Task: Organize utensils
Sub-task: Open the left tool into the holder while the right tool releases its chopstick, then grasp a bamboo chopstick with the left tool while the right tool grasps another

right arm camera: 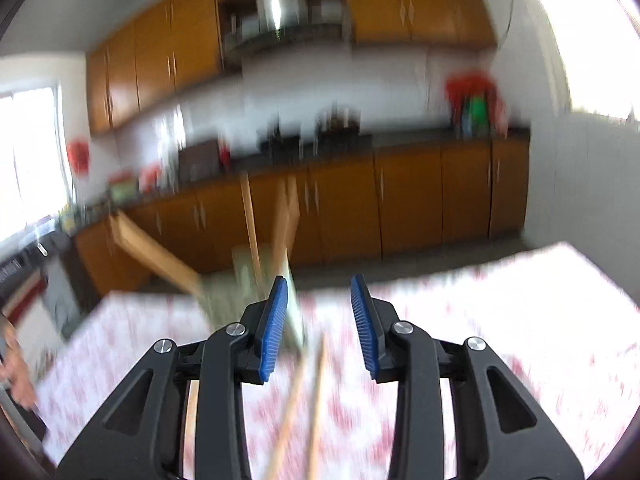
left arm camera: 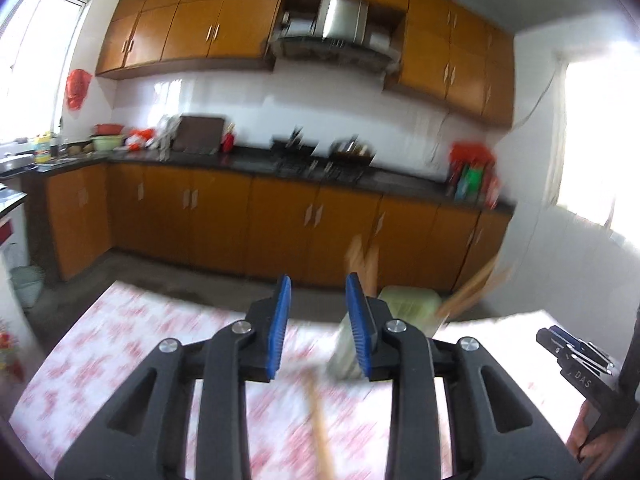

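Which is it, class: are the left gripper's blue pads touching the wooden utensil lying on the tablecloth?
Apart. In the left wrist view, the left gripper stands open, and the wooden utensil lies on the tablecloth below, clear of both pads.

Left tongs (left arm camera: 318, 326), blue pads parted, nothing between them, angled slightly downward. Right tongs (right arm camera: 320, 326) likewise parted and empty; in the left view they appear at 3 o'clock, gripped by a hand (left arm camera: 596, 440).

Motion blur across both wrist views

The wooden utensils (right arm camera: 256, 224) in the pale green holder (right arm camera: 240, 280) are smeared; beside it, the stick (left arm camera: 320, 432) is cut off by the lower edge.
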Motion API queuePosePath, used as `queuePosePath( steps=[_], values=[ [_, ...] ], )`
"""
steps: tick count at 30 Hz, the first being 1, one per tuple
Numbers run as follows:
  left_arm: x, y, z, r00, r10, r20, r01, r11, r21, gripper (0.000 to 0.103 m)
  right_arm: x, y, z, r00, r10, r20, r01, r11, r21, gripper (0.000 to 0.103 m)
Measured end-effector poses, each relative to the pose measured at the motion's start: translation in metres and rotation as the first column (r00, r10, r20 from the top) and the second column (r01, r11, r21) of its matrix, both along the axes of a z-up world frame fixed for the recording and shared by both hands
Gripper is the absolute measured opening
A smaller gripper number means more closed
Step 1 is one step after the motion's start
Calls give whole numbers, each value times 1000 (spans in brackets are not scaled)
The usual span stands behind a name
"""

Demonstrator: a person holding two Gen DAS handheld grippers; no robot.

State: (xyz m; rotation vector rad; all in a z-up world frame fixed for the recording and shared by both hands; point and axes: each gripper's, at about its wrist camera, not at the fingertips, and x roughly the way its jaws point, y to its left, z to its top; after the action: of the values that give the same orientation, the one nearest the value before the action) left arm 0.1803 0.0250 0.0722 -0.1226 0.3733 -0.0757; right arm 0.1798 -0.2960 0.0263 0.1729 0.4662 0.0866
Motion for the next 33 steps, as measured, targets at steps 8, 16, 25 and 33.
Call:
queuePosePath(
  steps=[8,16,25,33],
  values=[
    [-5,6,-114,946,-37,-322,39,999,0,27,16,36,-123,918,79,-388,-102,994,-40,24],
    [-3,-15,-156,892,-137,-432,142,990,-20,15,17,23,-141,908,-38,-418,3,997,-83,7],
    [4,-34,-181,851,-155,-501,178,984,-3,12,11,18,-141,912,-43,-408,7,996,-90,8],
    [11,-41,-184,852,-127,-508,165,986,31,10,10,21,-142,912,-14,-409,-20,997,-78,8]
  ],
)
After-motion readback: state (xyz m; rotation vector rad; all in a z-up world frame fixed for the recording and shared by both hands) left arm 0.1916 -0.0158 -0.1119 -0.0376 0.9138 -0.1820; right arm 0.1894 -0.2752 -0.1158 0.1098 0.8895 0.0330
